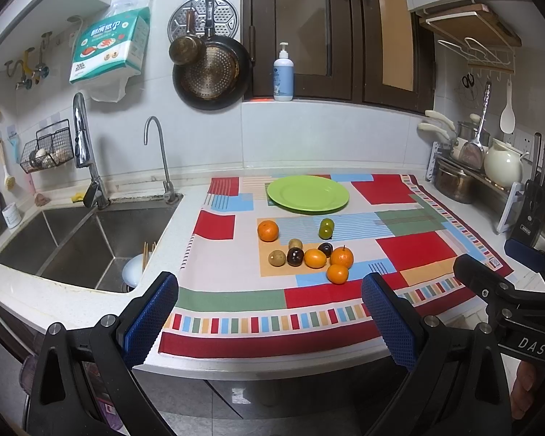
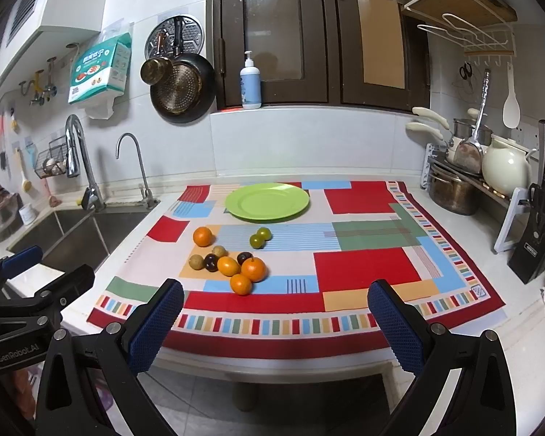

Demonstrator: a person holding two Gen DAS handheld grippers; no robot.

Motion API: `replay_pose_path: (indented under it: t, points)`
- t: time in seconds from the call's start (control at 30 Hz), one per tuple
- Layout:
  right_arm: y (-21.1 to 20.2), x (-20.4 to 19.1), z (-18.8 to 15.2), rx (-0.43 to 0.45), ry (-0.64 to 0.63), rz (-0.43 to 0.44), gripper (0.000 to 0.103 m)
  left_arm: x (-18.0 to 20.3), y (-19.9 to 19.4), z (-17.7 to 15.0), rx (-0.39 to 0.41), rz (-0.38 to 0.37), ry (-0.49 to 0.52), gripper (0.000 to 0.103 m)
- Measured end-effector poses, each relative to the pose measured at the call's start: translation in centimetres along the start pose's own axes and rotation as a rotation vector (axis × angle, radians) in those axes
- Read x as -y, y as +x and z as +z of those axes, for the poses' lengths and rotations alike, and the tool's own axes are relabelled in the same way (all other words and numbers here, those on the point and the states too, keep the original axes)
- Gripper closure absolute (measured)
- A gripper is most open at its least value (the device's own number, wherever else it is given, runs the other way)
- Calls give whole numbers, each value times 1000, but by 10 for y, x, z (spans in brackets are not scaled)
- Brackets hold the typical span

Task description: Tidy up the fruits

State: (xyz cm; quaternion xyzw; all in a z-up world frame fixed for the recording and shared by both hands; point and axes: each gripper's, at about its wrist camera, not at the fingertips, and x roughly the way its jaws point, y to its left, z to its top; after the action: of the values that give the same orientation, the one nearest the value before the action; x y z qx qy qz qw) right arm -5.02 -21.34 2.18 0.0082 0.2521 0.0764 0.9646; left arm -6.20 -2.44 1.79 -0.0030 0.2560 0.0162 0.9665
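Kitchen corner, white countertop, tiled wall behind. Patchwork cloth in red, blue, green and cream spread over the counter, near edge close to the counter lip.

Green plate at the back of the cloth, nothing on it. Fruit cluster mid-cloth, in front of the plate: oranges, dark plums, small brown fruits, mostly touching. One orange apart, left of the cluster. Green pair touching each other, between cluster and plate.

Double steel sink left of the cloth, white bowl with chopsticks in the near basin. Tall chrome faucet and thin gooseneck tap on the back rim. Wire basket and paper towel pack on the wall above. Dark pans hung on the wall, soap bottle on the sill under the brown window frame. Pots, cream kettle and knife block along the right side.

Left gripper over the near counter edge, blue pads wide apart, nothing between them. Right gripper likewise spread wide, holding nothing, low over the near edge of the cloth. Both well short of the fruit.
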Motion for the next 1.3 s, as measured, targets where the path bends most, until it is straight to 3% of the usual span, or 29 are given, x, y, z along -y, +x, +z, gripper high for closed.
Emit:
replay_pose_path:
  t: [0.53, 0.77, 1.3]
  points:
    - [16, -5, 0, -30, -16, 12, 1, -7, 18, -1, -14, -14, 20, 0]
    - [40, -14, 6, -45, -4, -6, 2, -12, 55, 12, -29, -80, 88, 10]
    - [143, -45, 15, -193, 91, -54, 22, -31, 170, 34, -141, -247, 264, 30]
